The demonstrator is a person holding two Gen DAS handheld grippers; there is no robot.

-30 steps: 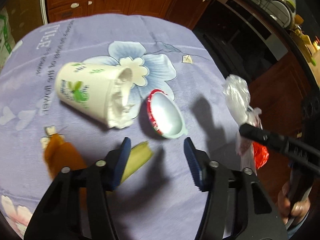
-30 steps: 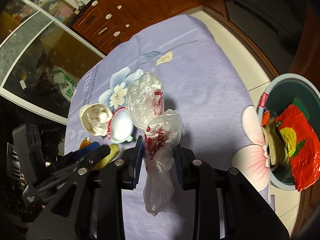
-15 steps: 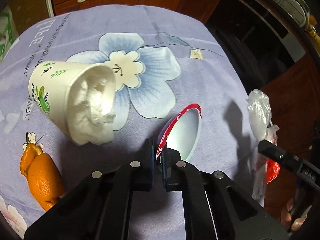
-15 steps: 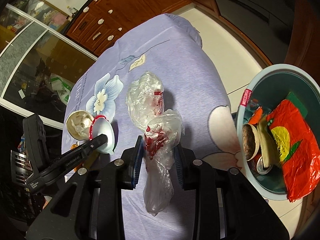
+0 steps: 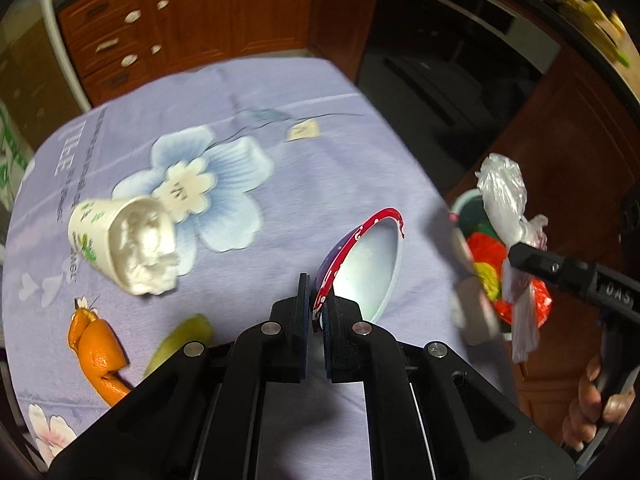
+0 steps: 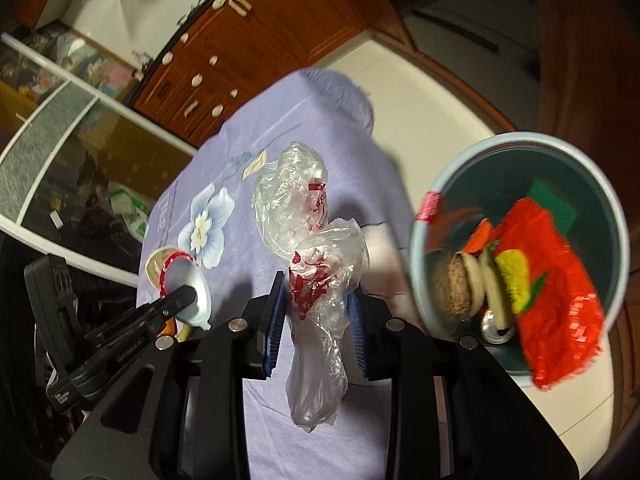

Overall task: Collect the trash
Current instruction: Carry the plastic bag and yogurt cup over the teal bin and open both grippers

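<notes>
The left gripper (image 5: 317,312) is clamped on the rim of a shallow white plastic lid with a red edge (image 5: 366,264), lifted above the lilac flowered tablecloth (image 5: 280,128). The right gripper (image 6: 318,320) grips a crumpled clear plastic bag (image 6: 316,280) near the round teal bin (image 6: 520,140) holding a red wrapper (image 6: 556,292). A white paper cup stuffed with tissue (image 5: 124,246) lies tipped on the cloth.

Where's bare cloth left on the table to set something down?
The far half of the purple tablecloth, beyond the paper cup towards the cabinets, is bare, as is the side near the bin. It is crowded near the left tool: cup, orange peel and a green scrap.
</notes>
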